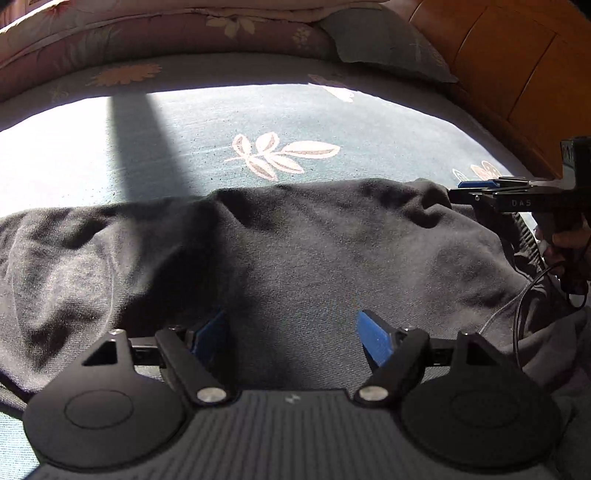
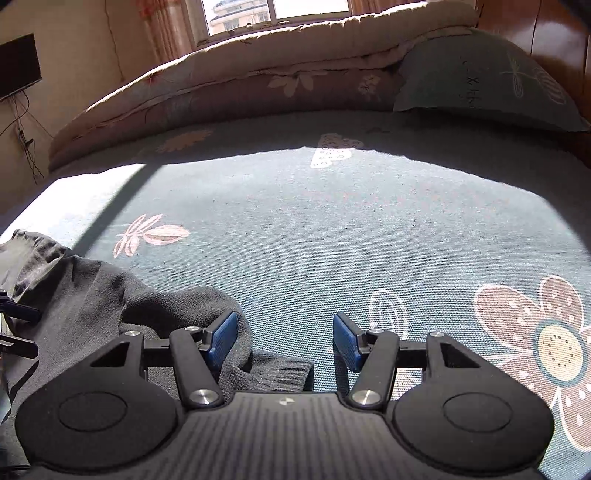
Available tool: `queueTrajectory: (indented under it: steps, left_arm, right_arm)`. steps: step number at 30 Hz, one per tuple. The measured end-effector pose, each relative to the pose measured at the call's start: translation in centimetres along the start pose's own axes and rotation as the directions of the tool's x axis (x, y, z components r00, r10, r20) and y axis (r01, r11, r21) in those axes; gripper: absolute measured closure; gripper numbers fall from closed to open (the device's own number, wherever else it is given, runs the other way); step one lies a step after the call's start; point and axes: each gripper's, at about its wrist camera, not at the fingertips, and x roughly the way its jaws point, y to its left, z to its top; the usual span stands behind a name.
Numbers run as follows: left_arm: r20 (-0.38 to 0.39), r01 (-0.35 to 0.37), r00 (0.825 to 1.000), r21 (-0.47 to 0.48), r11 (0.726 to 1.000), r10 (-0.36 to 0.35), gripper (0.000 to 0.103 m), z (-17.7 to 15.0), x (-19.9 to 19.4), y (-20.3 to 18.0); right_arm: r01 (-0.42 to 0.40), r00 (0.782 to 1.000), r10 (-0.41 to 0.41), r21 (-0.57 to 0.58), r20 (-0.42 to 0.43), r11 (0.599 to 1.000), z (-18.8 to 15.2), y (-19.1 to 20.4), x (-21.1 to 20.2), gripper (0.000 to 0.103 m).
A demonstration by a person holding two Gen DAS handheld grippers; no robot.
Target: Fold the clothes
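1. The left gripper (image 1: 291,338) hangs over the middle of the dark grey garment (image 1: 295,251), its blue pads spread wide with only flat cloth beneath and nothing clamped between them.
2. The right gripper (image 2: 284,341) stands with its jaws apart over the garment's ribbed cuff (image 2: 284,374); its left pad (image 2: 221,338) lies against a fold of the cloth, the other over bare sheet, and the pads do not press on anything.
3. The garment lies crumpled along the near edge of the bed, running from the near left part across to the right, its far hem rumpled into ridges.
4. Beyond it the teal bedsheet (image 2: 332,229), printed with leaves and flowers, lies in a broad patch of sunlight crossed by one dark shadow band.
5. At the far edge a folded floral quilt (image 2: 229,92) is stacked, with a green pillow (image 2: 480,81) at the far right corner against the wooden headboard (image 1: 509,74).
6. Behind the quilt a window (image 2: 277,11) shows daylight.
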Motion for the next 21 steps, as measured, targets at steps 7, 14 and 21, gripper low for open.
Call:
queueTrajectory:
  steps: [7,14,21]
  left_arm:
    - [0.007,-0.013,1.000,0.048,0.999,0.013,0.017,-0.3,0.1,-0.6]
    - [0.017,-0.024,1.000,0.046,0.999,0.023,0.017,0.5,-0.9,-1.1]
    - [0.024,-0.028,0.999,0.039,0.999,0.027,0.017,0.7,-1.5,-0.3]
  right_arm:
    - [0.039,0.999,-0.042,-0.101,-0.024,0.994,-1.5,2.9,-1.2,0.048]
    - [0.139,0.990,-0.132,-0.215,0.047,0.967,-0.9,5.7,-4.7,0.072]
    - [0.244,0.968,-0.251,-0.174,-0.020,0.954,-0.2,3.9,-4.0,0.058]
